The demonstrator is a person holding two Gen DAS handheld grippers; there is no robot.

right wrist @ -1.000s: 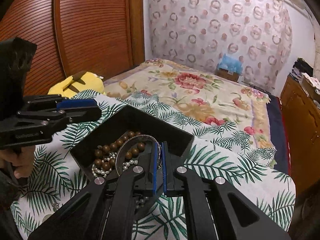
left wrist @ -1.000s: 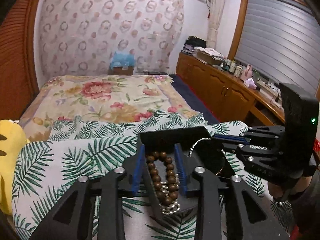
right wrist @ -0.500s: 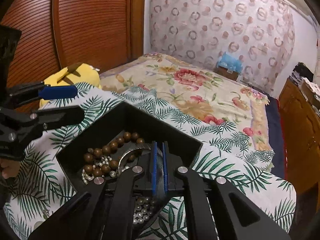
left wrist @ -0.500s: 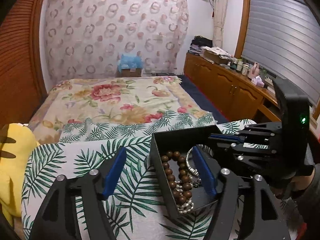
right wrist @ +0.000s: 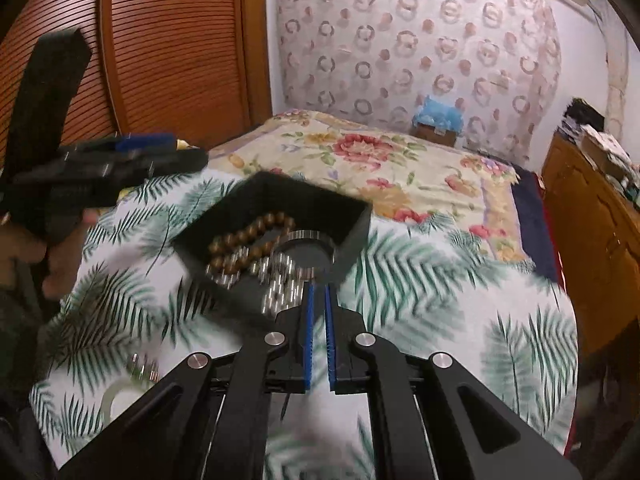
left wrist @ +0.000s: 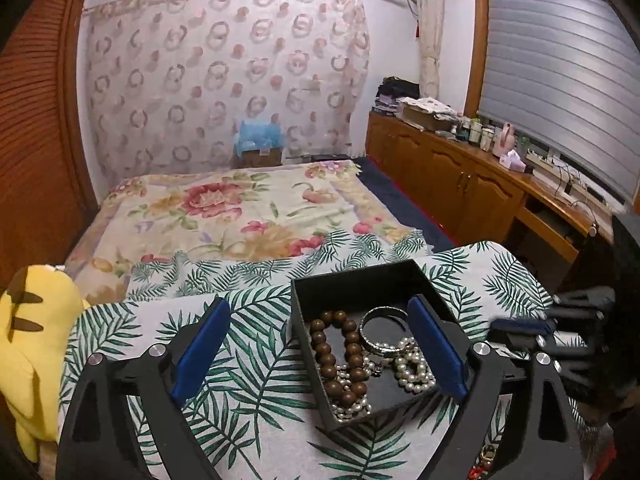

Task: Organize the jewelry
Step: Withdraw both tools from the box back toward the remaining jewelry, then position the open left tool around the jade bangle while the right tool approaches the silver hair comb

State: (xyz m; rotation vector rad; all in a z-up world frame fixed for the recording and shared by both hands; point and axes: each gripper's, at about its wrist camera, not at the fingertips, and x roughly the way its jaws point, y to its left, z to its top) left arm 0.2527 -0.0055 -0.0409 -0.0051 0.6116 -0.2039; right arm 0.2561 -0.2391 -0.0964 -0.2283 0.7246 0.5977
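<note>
With my left gripper (left wrist: 320, 356) spread wide, its jaws have just been opening and they grip nothing. Its blue pads (left wrist: 202, 354) straddle the left wall of the black box (left wrist: 352, 280): one pad over the leaf-print cloth (left wrist: 248, 380), the other over the box's inside, right half. Pads press on nothing I can see.

Box sits open on the cloth, on the bed's near end. Inside: brown wooden bead bracelet (left wrist: 338, 356) along the left side, silver bangle (left wrist: 382, 330) toward the back right, white pearl strand (left wrist: 412, 364) tangled in front of the bangle and running under the beads to the near corner.

My right gripper (right wrist: 318, 294) has its jaws together, only a thin slit between the pads, nothing in it. Its tips sit just at the box's near edge, pointing at the bangle (right wrist: 306, 250). Right view is motion-blurred, so whether tips touch the box I cannot tell.

Same view: a hand (right wrist: 44, 248) at the left edge holds the left gripper. A small silvery piece (right wrist: 142, 368) and a pale ring-shaped thing (right wrist: 120, 400) lie on the cloth near bottom left, too blurred to name. Yellow plush toy (left wrist: 36, 328) sits at the cloth's left edge.
</note>
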